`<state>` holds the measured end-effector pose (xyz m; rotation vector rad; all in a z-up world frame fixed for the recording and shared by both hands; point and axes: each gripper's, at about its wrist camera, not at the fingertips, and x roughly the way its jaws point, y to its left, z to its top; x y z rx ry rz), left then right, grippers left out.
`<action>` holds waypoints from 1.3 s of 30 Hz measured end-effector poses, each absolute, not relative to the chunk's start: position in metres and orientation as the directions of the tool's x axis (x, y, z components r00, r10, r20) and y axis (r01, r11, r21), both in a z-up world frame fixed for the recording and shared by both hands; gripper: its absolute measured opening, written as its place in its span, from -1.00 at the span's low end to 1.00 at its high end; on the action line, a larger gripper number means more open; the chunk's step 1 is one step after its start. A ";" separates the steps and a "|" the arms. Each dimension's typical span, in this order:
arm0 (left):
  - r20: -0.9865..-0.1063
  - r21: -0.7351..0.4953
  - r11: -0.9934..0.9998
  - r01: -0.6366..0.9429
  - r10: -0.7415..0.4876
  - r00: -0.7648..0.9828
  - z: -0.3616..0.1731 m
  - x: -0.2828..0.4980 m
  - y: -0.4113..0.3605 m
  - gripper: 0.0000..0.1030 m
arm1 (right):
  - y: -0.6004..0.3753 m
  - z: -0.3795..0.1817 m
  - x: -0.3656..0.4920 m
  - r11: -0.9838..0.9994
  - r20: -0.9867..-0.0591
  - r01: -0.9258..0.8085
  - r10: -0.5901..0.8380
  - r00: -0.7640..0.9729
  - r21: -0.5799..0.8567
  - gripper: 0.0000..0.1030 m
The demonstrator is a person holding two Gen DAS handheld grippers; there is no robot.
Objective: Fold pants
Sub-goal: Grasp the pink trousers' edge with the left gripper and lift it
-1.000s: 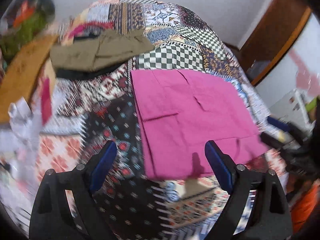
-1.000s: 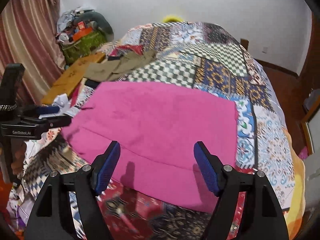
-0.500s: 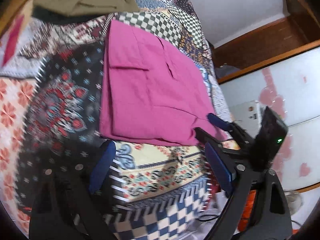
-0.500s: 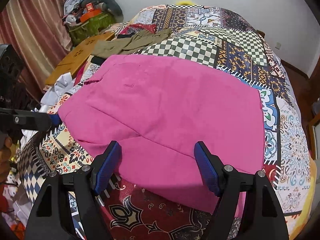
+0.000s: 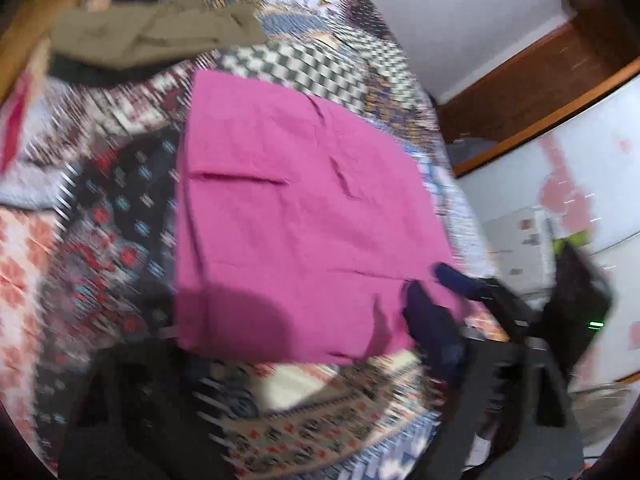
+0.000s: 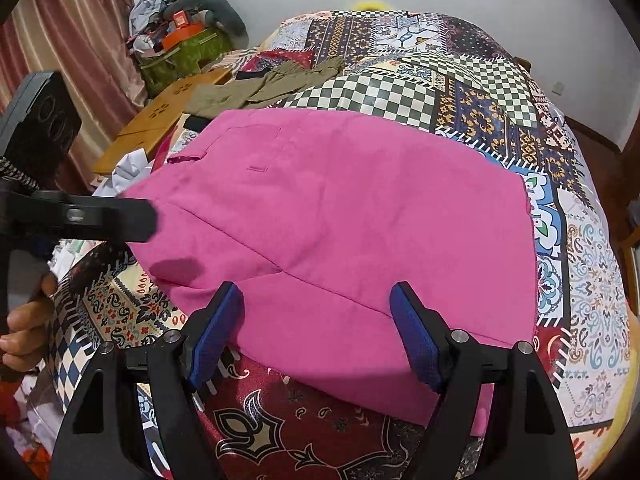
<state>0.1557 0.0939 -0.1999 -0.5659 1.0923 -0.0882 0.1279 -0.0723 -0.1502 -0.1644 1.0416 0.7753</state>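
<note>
The pink pants lie folded flat on the patchwork bedspread; they also show in the blurred left wrist view. My right gripper is open, its blue pads over the pants' near edge, holding nothing. My left gripper is open at the pants' near edge in its own blurred view; its left finger is dark and smeared. From the right wrist view the left gripper reaches in from the left, its tip at the pants' left corner. The right gripper's fingers show at the pants' right corner.
Olive-green trousers lie crumpled at the far left of the bed, on a dark garment. A wooden board and a pile of clutter sit beyond the bed's left side. A wooden door frame stands on the right.
Both grippers have moved in closer to the pink pants. The left gripper now sits at the pants' left corner in the right wrist view. The left view is motion-blurred.
</note>
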 end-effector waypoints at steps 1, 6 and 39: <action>-0.830 -0.429 0.877 -0.214 -0.289 0.477 -0.200 0.157 0.093 -0.16 | -0.073 -0.150 0.128 0.727 -0.823 -0.647 0.500 0.269 0.230 0.47; -0.828 -0.307 0.931 -0.197 -0.160 0.537 -0.192 0.151 0.083 -0.39 | -0.075 -0.149 0.127 0.727 -0.814 -0.639 0.516 0.267 0.251 0.47; -0.649 -0.028 0.999 0.028 -0.039 0.760 -0.085 0.164 0.018 -0.59 | -0.138 -0.157 0.130 0.806 -0.800 -0.511 0.504 0.325 0.300 0.42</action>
